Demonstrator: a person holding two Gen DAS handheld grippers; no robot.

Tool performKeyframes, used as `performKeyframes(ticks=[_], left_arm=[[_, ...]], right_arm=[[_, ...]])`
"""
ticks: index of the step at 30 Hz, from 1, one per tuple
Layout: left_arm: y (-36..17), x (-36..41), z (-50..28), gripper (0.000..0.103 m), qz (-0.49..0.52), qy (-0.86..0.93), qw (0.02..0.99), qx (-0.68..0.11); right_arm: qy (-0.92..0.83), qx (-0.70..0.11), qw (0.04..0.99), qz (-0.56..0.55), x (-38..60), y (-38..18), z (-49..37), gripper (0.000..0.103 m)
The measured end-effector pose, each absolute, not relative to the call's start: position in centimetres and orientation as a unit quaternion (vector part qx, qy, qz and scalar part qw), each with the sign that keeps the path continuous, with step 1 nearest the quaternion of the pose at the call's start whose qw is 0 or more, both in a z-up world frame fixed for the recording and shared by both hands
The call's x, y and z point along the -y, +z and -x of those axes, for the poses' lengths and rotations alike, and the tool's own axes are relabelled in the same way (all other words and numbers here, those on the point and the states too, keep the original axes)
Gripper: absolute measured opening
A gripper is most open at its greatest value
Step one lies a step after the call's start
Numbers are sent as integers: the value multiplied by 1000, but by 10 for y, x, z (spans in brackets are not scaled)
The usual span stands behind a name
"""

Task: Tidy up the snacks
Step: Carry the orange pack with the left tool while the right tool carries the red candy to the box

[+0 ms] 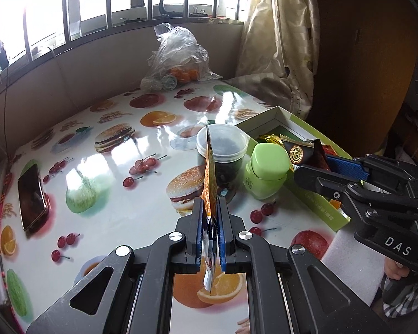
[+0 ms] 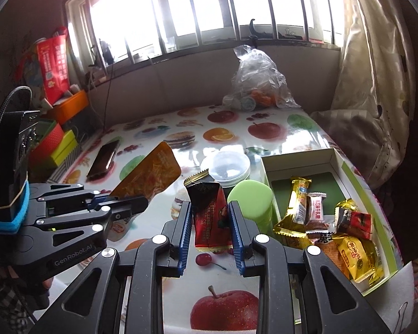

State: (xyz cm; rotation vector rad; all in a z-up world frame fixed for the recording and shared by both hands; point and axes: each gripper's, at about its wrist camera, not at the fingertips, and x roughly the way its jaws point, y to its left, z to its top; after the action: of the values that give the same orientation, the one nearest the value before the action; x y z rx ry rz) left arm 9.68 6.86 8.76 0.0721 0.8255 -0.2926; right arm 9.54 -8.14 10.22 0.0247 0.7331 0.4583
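1. The left gripper [image 1: 209,208] has its pads pinched tight on a flat orange snack pouch [image 2: 150,174], held on edge above the fruit-print table [image 1: 111,217]. The pouch rises straight ahead of the claw.
2. The right gripper [image 2: 211,222] is closed on a dark red snack packet [image 2: 209,217], which stands upright between its blue pads, clear of the table.
3. Just to the right of the right claw lies an open white box with a green floor [image 2: 331,183]. It already holds several wrapped snacks: gold packets, a small white one and a dark red one. That part of the sorting looks done.
4. Directly beyond the right claw stand a clear lidded tub [image 2: 227,167] and a green-capped jar [image 2: 250,197], both outside the box, the jar just beside its near wall.
5. Judged from this, the task is well along: two snacks are in hand and not yet put down; the tub and jar may also need placing.
6. A phone [image 1: 32,197] lies far left of the left claw.
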Motion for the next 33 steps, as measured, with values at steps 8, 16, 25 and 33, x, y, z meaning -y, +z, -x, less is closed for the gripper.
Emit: performKeyframes(ticks=[8, 16, 25, 33], left_arm=[[97, -48, -99, 9, -41, -154, 906, -392], [104, -19, -109, 9, -42, -175, 904, -388], [104, 9, -130, 9, -33, -198, 897, -393], [99, 25, -153, 9, -22, -208, 890, -405]], right_arm=[[203, -348, 915, -22, 108, 108, -98, 25], [180, -348, 920, -33, 137, 109, -105, 25], [147, -351, 924, -37, 170, 105, -116, 25], [123, -359, 925, -33, 189, 99, -127, 25]])
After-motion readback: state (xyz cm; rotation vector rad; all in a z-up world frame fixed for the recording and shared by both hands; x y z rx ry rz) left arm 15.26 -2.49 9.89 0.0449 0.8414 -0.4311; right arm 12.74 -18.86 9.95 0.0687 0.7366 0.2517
